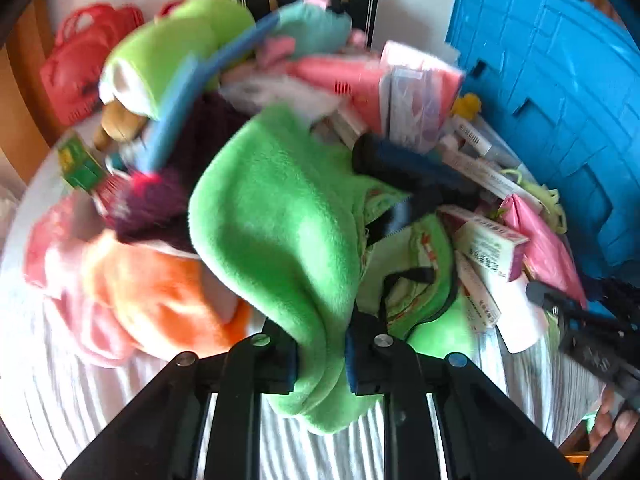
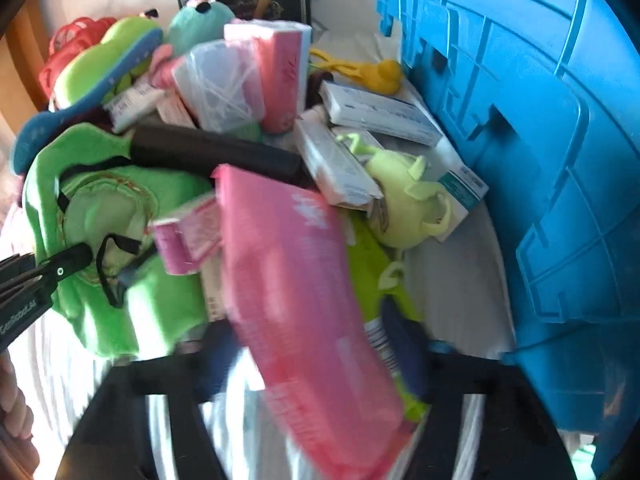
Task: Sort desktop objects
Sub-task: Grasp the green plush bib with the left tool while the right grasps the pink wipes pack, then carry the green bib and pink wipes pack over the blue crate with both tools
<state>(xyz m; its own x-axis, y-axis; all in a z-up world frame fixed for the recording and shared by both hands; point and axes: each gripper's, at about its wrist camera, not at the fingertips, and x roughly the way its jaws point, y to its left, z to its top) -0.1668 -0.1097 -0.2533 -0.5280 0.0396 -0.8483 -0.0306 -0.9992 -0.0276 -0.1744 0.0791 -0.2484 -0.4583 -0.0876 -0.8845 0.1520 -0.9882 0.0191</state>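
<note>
Green fuzzy cloth (image 1: 272,216) is pinched tight in the left gripper (image 1: 322,364), its fingers closed on it. Right gripper (image 2: 320,368) fingers squeeze a long pink pack (image 2: 304,280). Both sit in a messy pile on the white worktop (image 1: 120,392), beside a blue crate (image 2: 520,120).

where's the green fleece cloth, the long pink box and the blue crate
green fleece cloth (image 1: 276,216), left wrist view, on its broad middle fold
long pink box (image 2: 304,280), right wrist view, on its front face
blue crate (image 2: 520,120), right wrist view, on its ribbed side wall
</note>
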